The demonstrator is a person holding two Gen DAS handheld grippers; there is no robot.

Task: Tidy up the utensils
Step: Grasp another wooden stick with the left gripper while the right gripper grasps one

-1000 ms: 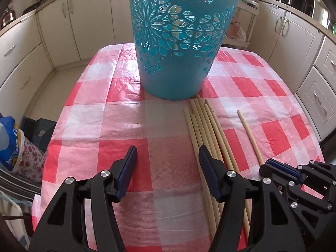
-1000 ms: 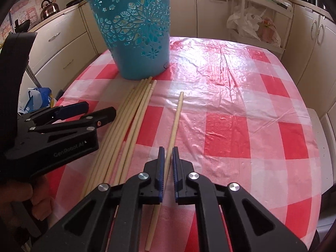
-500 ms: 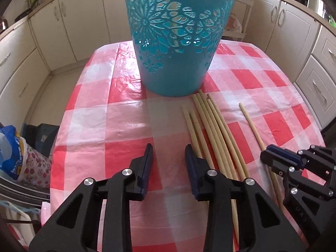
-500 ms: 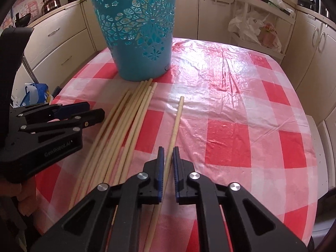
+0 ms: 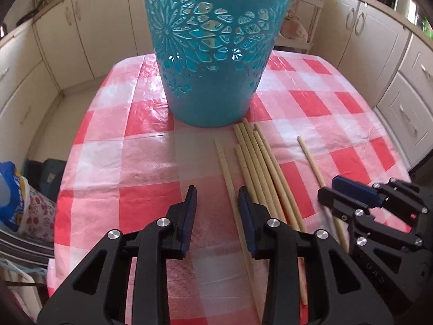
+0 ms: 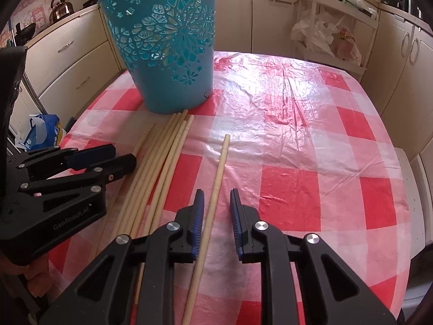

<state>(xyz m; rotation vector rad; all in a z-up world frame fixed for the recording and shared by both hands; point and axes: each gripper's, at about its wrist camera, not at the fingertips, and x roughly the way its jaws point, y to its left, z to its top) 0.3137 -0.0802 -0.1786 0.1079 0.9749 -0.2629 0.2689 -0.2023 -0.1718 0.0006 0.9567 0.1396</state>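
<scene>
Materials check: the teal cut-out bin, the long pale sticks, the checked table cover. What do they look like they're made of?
Teal cut-out bin: looks like moulded plastic, matte to satin; crisp flower-shaped holes pierce a thin wall.
Long pale sticks: probably bamboo or light wood, unvarnished; dull straw colour, slight bends.
Red-and-white checked table cover: likely plastic sheet or oilcloth; glossy glare and sharp crinkles.

Seeing home kitchen: cream cabinets [image 6: 67,54] ring checked-cloth table [image 6: 311,140], kettle [image 6: 61,7] on counter behind it, far left.
</scene>
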